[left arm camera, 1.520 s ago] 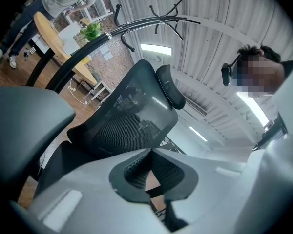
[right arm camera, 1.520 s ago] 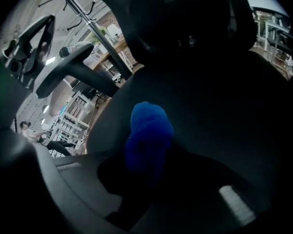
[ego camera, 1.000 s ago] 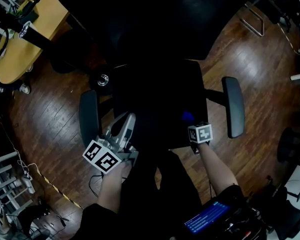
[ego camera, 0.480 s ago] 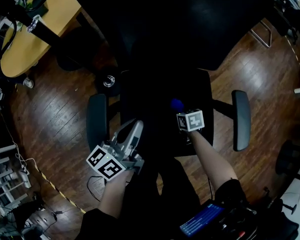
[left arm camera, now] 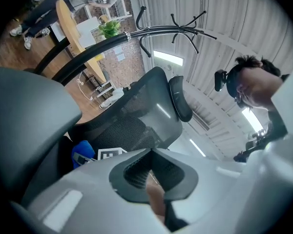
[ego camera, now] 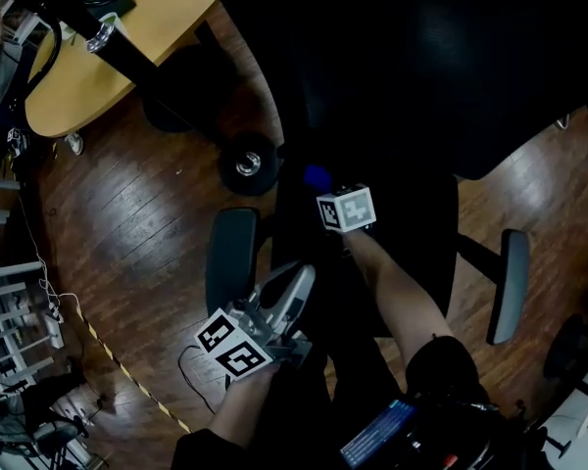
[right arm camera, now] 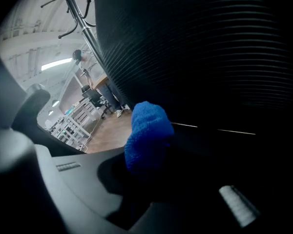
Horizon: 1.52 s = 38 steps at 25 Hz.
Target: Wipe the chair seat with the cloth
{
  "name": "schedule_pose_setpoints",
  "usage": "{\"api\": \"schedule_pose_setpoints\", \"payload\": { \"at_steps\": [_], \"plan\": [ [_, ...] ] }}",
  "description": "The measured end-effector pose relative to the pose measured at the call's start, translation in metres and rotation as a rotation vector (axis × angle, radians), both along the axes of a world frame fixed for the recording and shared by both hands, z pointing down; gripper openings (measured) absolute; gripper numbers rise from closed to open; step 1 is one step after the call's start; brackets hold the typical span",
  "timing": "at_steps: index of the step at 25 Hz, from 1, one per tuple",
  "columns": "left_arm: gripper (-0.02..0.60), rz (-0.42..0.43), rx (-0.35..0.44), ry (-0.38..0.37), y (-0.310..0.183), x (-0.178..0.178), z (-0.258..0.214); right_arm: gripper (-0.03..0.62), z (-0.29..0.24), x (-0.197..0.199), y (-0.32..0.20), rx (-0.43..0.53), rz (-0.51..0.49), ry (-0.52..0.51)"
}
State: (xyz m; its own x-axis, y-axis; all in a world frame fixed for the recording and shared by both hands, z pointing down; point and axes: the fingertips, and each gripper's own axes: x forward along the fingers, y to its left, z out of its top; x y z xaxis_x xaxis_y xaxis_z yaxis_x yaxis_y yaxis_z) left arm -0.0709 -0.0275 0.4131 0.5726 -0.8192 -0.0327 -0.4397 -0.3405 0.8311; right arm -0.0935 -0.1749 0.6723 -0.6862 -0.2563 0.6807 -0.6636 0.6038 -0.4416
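Note:
The black chair seat [ego camera: 402,253] fills the middle of the head view, under the tall dark backrest [ego camera: 421,67]. My right gripper [ego camera: 325,188] is shut on a blue cloth [ego camera: 317,176] and presses it on the seat's far left corner, close to the backrest. In the right gripper view the cloth [right arm camera: 146,133] bulges out of the jaws against the ribbed backrest [right arm camera: 210,48]. My left gripper [ego camera: 302,274] hovers by the left armrest [ego camera: 232,258], jaws closed on nothing. The left gripper [left arm camera: 151,152] looks up at the backrest [left arm camera: 136,111] and the cloth [left arm camera: 83,152].
The right armrest [ego camera: 513,284] stands off the seat's right side. A chair base with a caster hub [ego camera: 248,163] sits on the wooden floor [ego camera: 137,213] behind the left armrest. A wooden table [ego camera: 118,42] and a black pole [ego camera: 127,57] are at the upper left. A striped cable [ego camera: 127,380] runs bottom left.
My right gripper has pushed the blue cloth away from me across the seat, toward the backrest and the left. The left gripper has stayed beside the left armrest.

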Motion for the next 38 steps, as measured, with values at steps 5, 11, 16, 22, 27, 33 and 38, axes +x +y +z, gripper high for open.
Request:
{"api": "schedule_pose_setpoints", "payload": {
  "at_steps": [5,11,16,22,27,33,38],
  "plan": [
    [0.002,-0.008,-0.012,0.005,0.002,-0.005,0.006,0.038,0.013,-0.015,0.003,0.009,-0.001,-0.024],
    [0.002,-0.003,-0.011,0.001,-0.003,-0.01,0.009,0.038,0.01,0.008,-0.011,0.015,0.069,-0.012],
    [0.002,0.036,-0.01,-0.016,-0.001,0.002,0.009,0.038,0.013,0.095,-0.018,0.006,0.211,0.072],
    [0.002,0.085,-0.023,-0.042,-0.008,0.013,0.014,0.038,0.012,0.225,-0.019,0.003,0.398,0.179],
    [0.002,0.095,-0.031,-0.048,-0.013,0.015,0.016,0.038,0.012,0.294,-0.015,0.003,0.502,0.197],
    [0.002,0.11,-0.027,-0.048,-0.014,0.025,0.014,0.038,0.024,0.303,-0.014,0.016,0.498,0.225],
    [0.002,0.095,-0.029,-0.035,-0.012,0.02,0.011,0.038,0.017,0.272,-0.002,-0.026,0.441,0.234]
  ]
}}
